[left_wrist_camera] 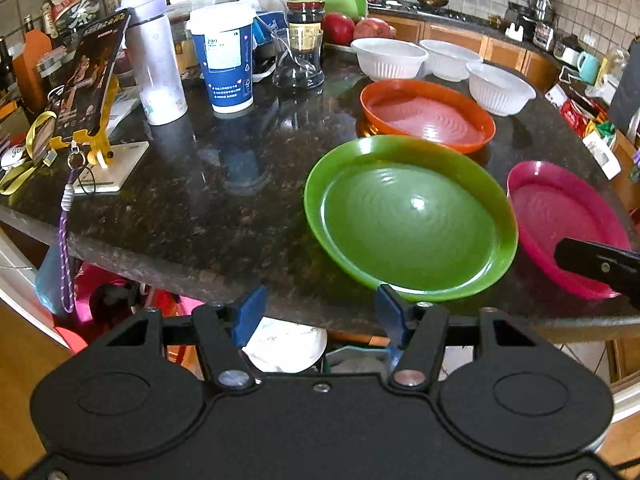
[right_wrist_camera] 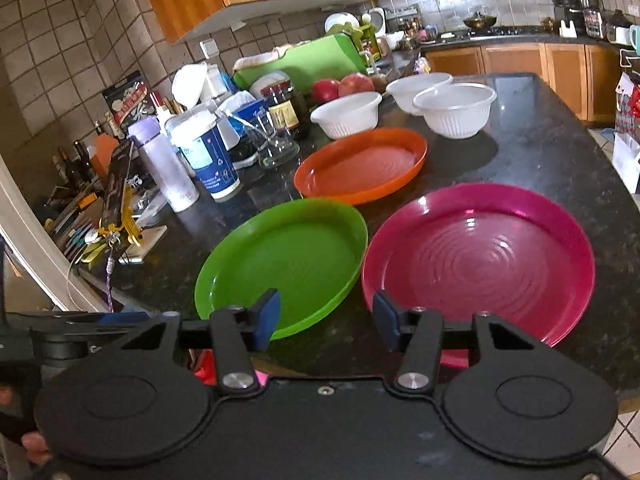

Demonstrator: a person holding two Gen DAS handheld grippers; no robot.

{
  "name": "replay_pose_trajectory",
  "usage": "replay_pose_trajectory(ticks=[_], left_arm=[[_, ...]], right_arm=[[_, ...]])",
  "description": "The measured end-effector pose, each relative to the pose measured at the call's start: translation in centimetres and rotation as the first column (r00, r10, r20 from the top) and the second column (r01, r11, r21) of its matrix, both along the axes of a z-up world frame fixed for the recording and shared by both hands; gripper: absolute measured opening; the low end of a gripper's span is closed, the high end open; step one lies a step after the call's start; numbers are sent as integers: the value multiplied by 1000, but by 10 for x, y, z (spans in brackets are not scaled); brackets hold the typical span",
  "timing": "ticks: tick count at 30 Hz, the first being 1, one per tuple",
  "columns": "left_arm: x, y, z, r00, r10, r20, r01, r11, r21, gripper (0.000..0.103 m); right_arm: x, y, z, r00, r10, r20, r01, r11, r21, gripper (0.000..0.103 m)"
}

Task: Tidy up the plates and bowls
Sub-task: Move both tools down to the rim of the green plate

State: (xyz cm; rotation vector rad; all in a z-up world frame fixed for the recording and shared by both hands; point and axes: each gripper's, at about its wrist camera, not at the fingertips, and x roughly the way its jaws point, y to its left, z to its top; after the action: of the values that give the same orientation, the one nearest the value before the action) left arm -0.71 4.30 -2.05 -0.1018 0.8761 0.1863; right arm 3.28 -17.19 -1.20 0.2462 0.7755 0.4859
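Three plates lie flat on the dark stone desk [left_wrist_camera: 224, 184]. The green plate [left_wrist_camera: 410, 216] sits near the front edge, the pink plate [right_wrist_camera: 478, 260] just beside it on the right, and the orange plate [right_wrist_camera: 360, 164] behind them, its rim close to the green one. Further back stand three white bowls: the left bowl [right_wrist_camera: 346, 114], the middle bowl [right_wrist_camera: 418, 88] and the right bowl [right_wrist_camera: 454, 108], all upright and close together, each on its own.

The left tool [left_wrist_camera: 320, 308] hovers at the desk's front edge with its blue pads spread wide and nothing between them; its right pad is at the green plate's near rim. The right tool [right_wrist_camera: 326, 316] also stands released and grips nothing, one pad over the near rim of the green plate, the other at the near rim of the pink plate.

To the left, a paper cup [left_wrist_camera: 224, 68], a white bottle [left_wrist_camera: 156, 64] and a dark jar [left_wrist_camera: 306, 28] crowd the desk.
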Motion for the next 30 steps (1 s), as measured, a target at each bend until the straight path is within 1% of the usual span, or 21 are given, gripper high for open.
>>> replay_pose_trajectory(ticks=[3,5,7,9,12,14,19,21,23,26,30], left_arm=[[4,6,2,1000,-25,-12,25,1000,-4,64],[12,12,3,999,-48,-15,48,999,-9,64],[21,17,4,997,-77,-13,77,997,-6,62],[30,22,4,994,-106,-17,106,994,2,58],[48,31,3,987,-155,-30,155,988,-5,58],[60,36,1,981,-190,-46,190,982,-9,54],[85,47,-5,959,-271,-81,269,963,-28,53],[94,50,-7,950,-299,-94,298,954,-26,46],[103,52,-9,941,-321,-107,320,947,-27,46],[113,53,-12,926,-359,-118,357,933,-41,46],[125,53,-14,908,-397,-131,394,918,-52,46]], right_arm=[[5,7,-5,999,8,-32,-8,1000,-8,47],[9,12,-8,998,2,-59,-3,1000,-10,46],[12,18,-11,997,-5,-78,4,1000,-13,42],[15,22,-13,995,-23,-101,21,1000,-20,33],[21,30,-17,990,-53,-133,52,999,-18,30],[25,35,-19,986,-90,-144,85,996,-38,29],[33,41,-24,968,-179,-177,170,983,-66,28],[35,43,-25,961,-208,-182,198,977,-76,28],[38,44,-26,955,-231,-188,218,972,-87,27],[42,46,-28,946,-262,-194,247,964,-95,22],[48,50,-28,940,-286,-187,269,957,-112,18]])
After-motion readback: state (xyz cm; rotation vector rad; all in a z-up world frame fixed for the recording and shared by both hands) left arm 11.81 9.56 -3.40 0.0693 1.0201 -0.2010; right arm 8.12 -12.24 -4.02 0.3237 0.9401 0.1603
